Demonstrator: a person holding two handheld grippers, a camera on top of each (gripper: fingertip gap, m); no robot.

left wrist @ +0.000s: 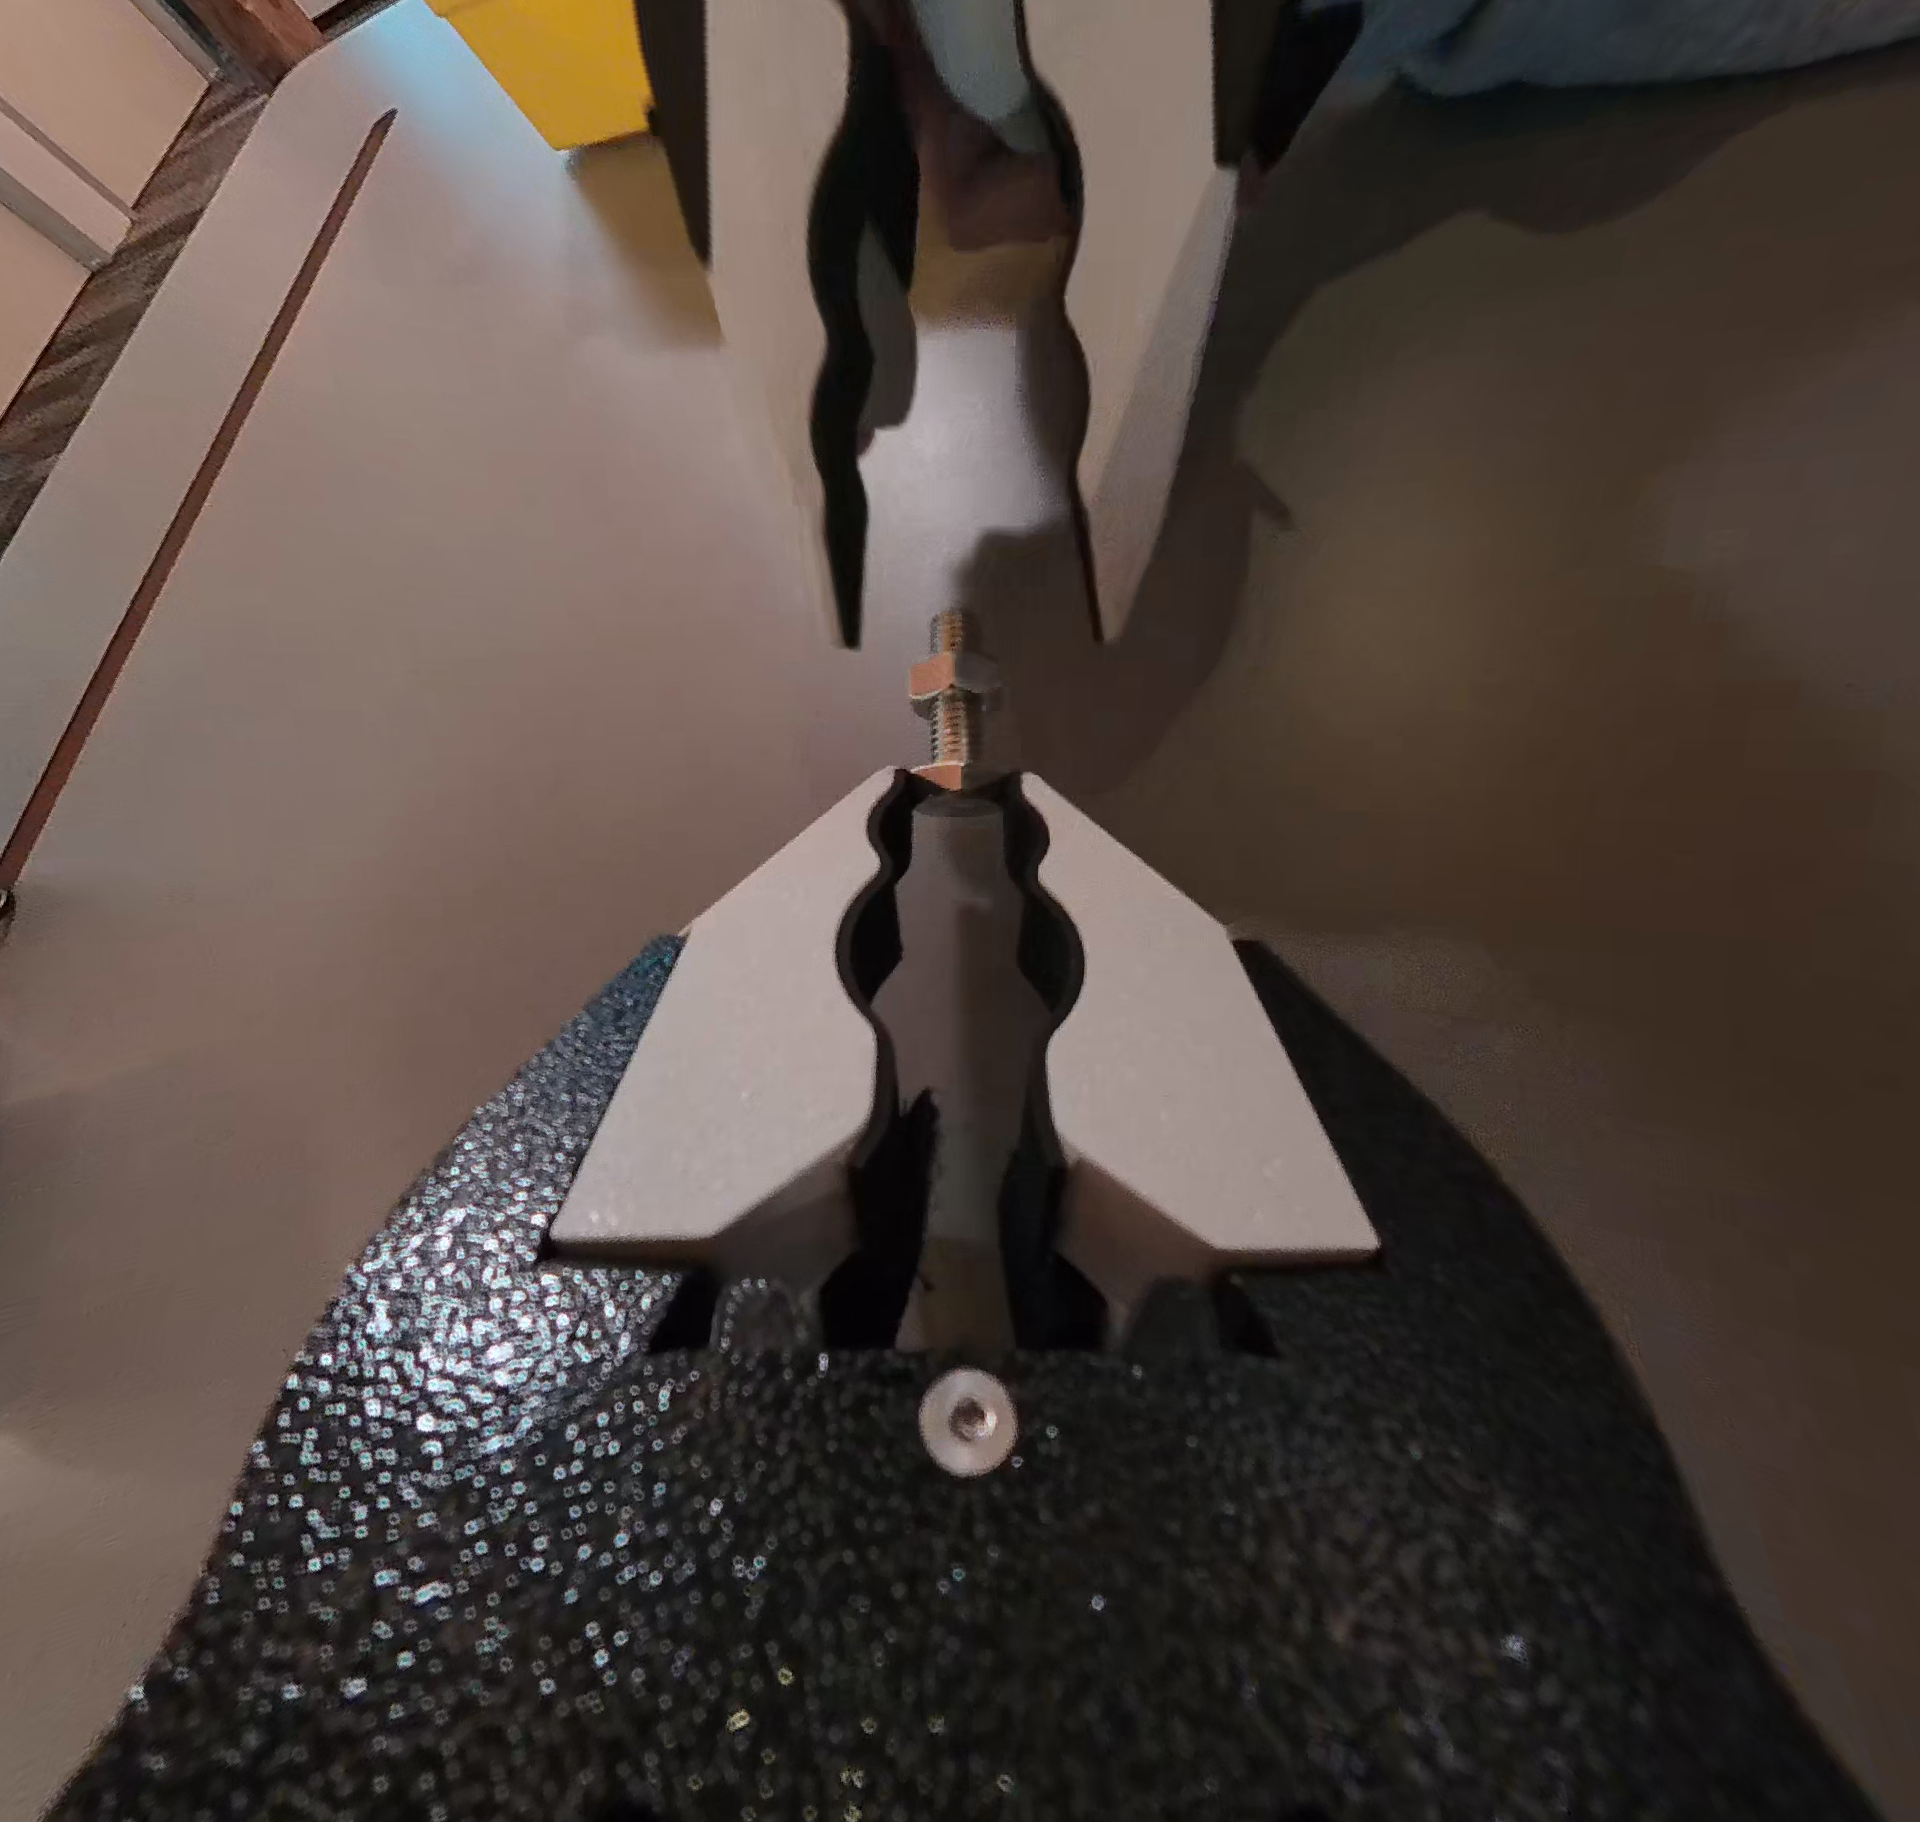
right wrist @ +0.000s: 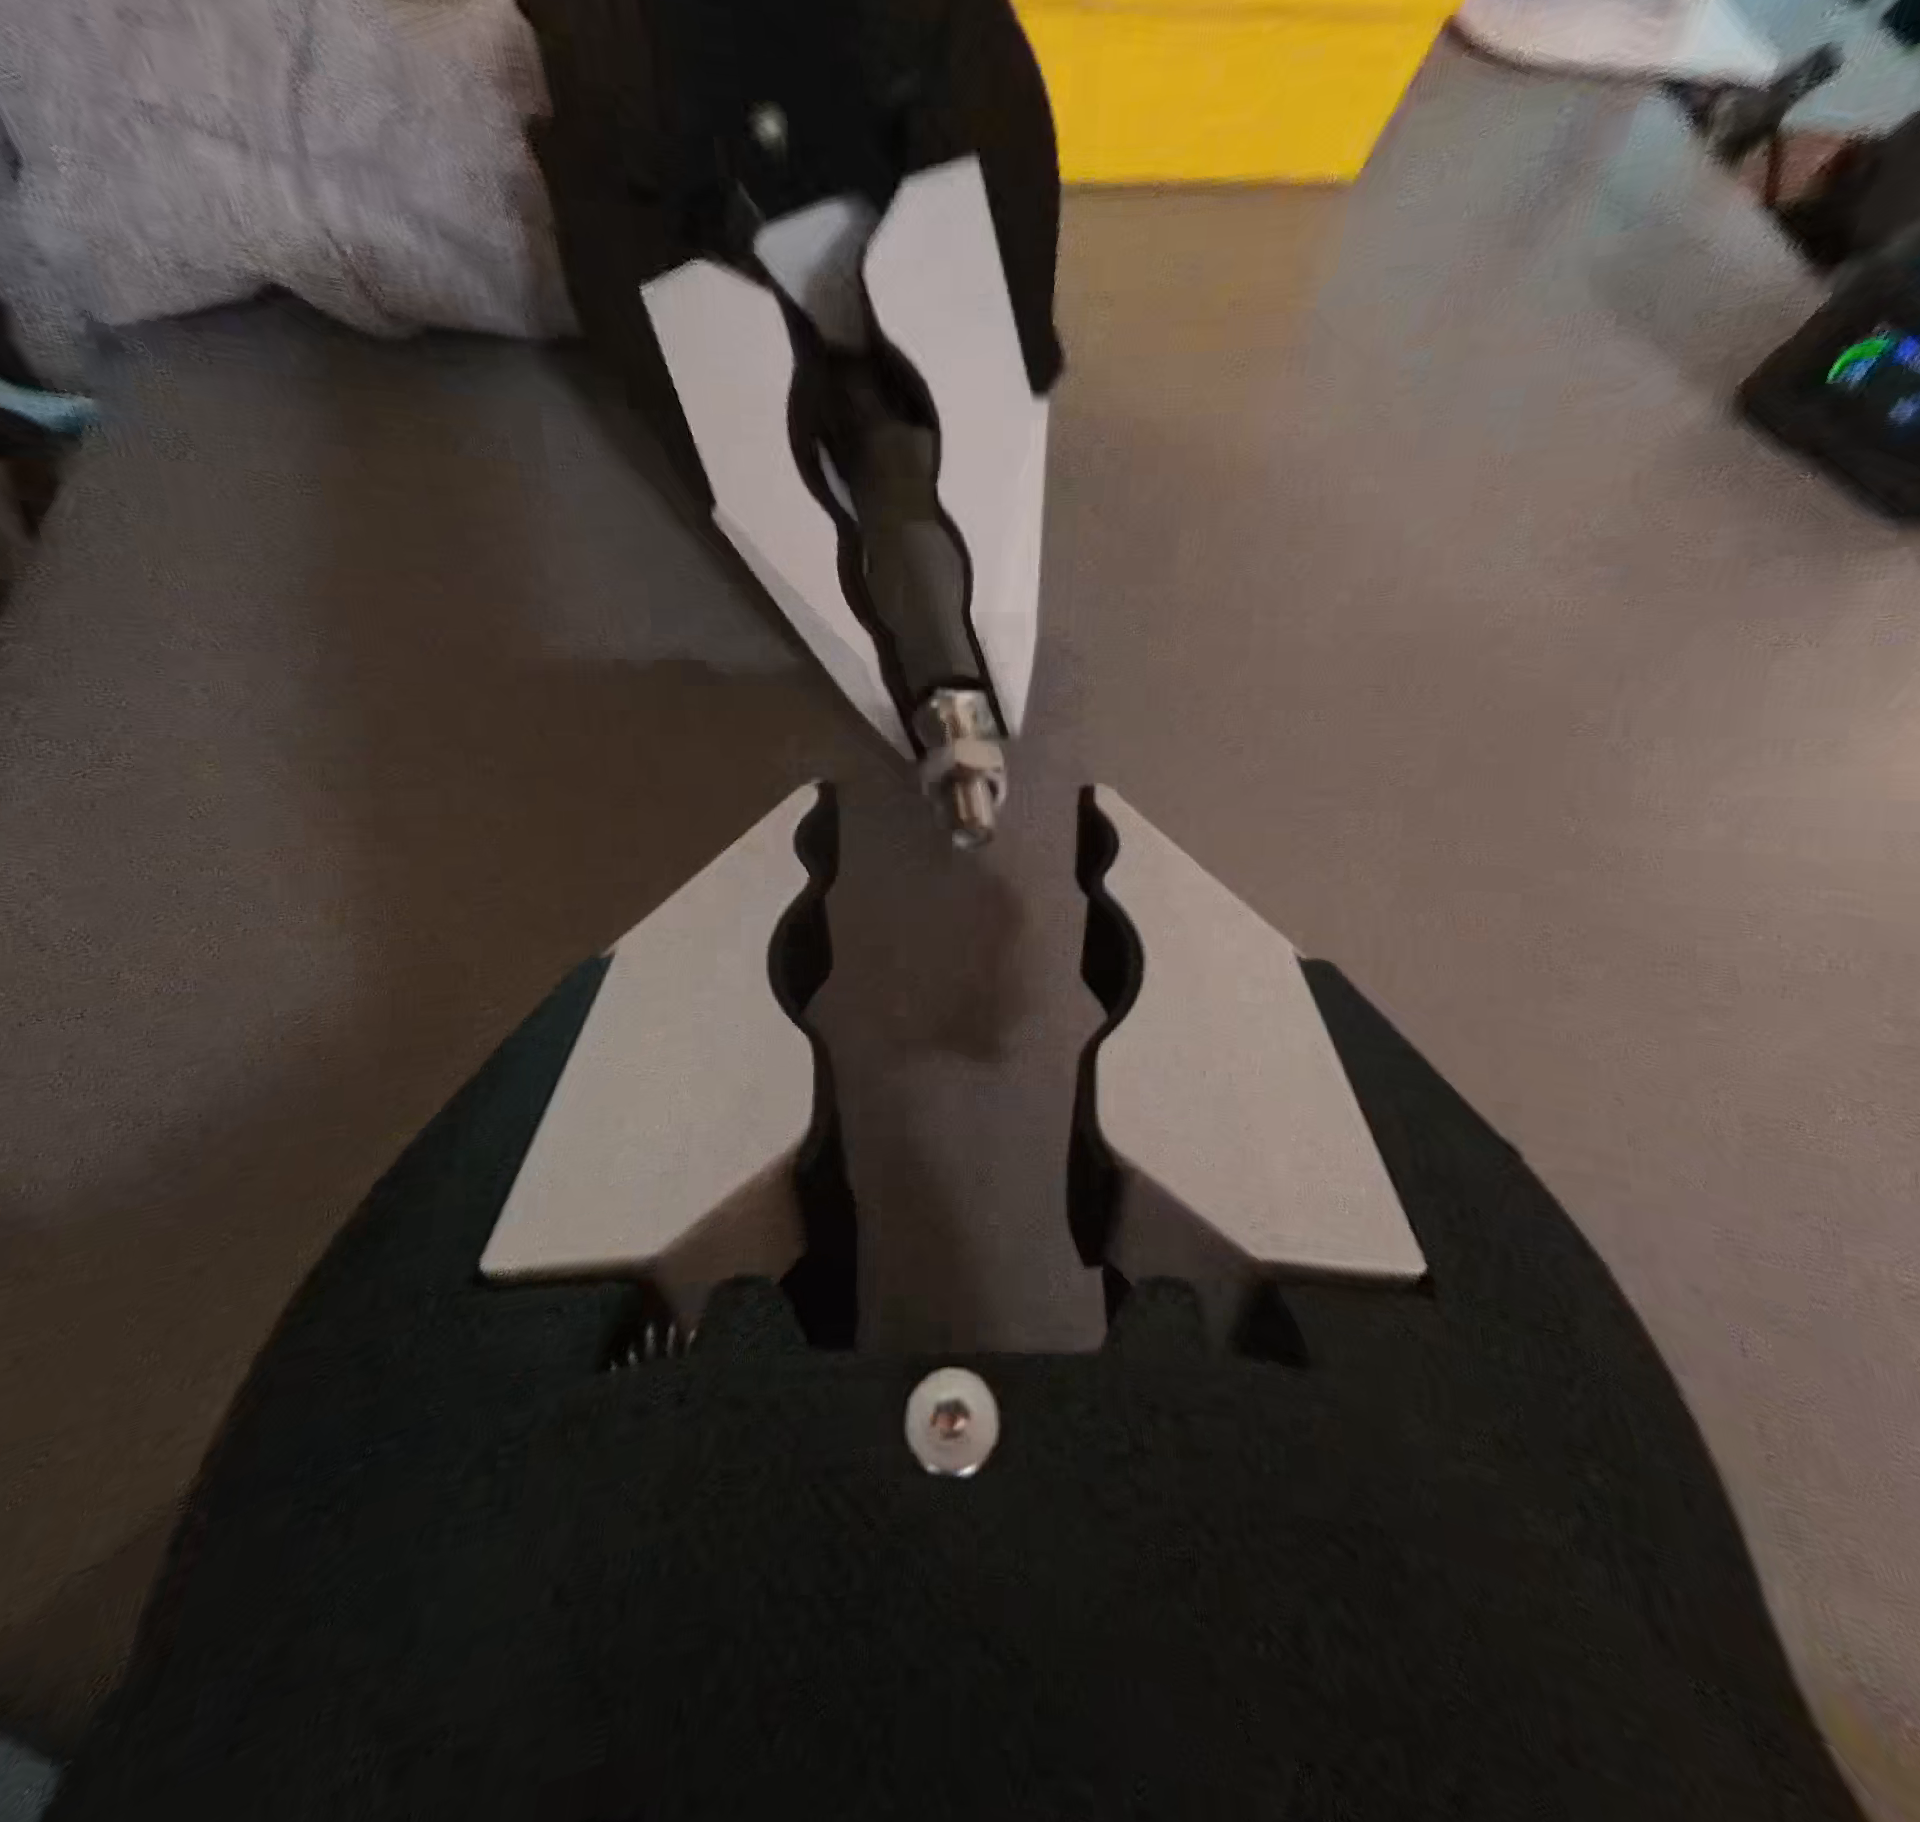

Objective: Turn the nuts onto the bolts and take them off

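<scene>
Two tools meet above grey floor [right wrist: 1455, 733] near yellow box [right wrist: 1226, 37]

A small silver bolt [left wrist: 951, 707] with a threaded shaft points straight out from narrow gripper tips, its hexagonal head pinched between them. A silver hexagonal nut [left wrist: 953, 677] sits threaded partway along the shaft, with a short stretch of bare thread showing beyond it at the free end. Bolt and nut are held in the air above a plain grey surface.
</scene>
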